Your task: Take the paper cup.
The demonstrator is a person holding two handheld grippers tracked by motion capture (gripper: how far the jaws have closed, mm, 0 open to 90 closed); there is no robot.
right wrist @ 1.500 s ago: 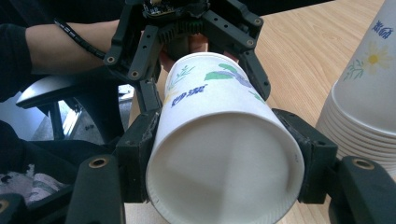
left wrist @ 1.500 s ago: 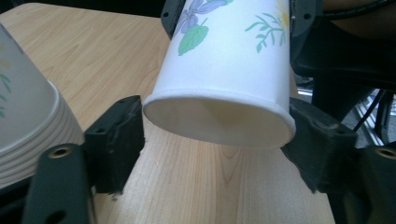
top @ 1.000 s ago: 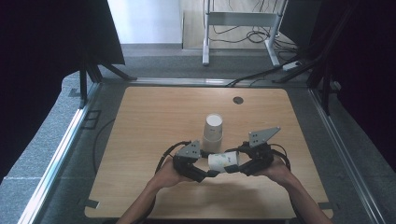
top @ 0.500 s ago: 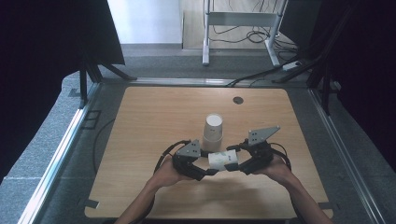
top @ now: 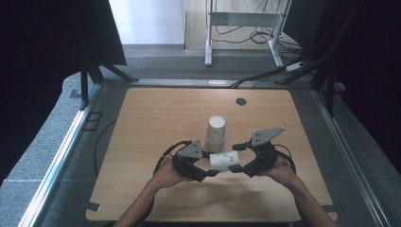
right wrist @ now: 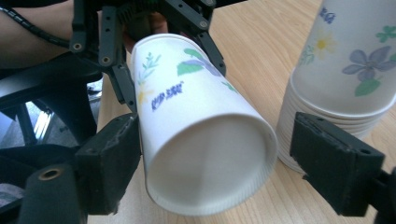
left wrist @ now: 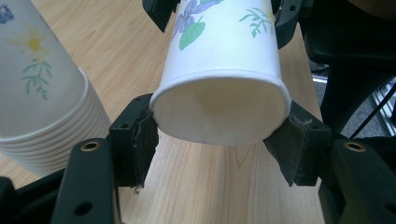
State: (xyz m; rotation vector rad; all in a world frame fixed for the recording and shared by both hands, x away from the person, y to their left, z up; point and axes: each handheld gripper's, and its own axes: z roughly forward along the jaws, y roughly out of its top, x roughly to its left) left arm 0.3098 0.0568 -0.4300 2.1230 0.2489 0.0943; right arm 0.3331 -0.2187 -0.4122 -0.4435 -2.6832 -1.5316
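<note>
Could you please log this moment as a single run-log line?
left gripper: shut on paper cup rim | right gripper: jaws just opening, open around cup base | cup stack: upside down on table

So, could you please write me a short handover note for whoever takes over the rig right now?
Left tongs: shut on the rim end of the single paper cup, which lies level above the table.
Right tongs: jaws have just been opening; they flank the cup's base end, with a clear gap at one pad, so they are letting go.
Stack of cups: upside down on the table, just behind the tongs.
Done: one cup is off the stack and has apparently passed to the left tongs.
Left: draw the right tongs clear and put the cup down.
</note>
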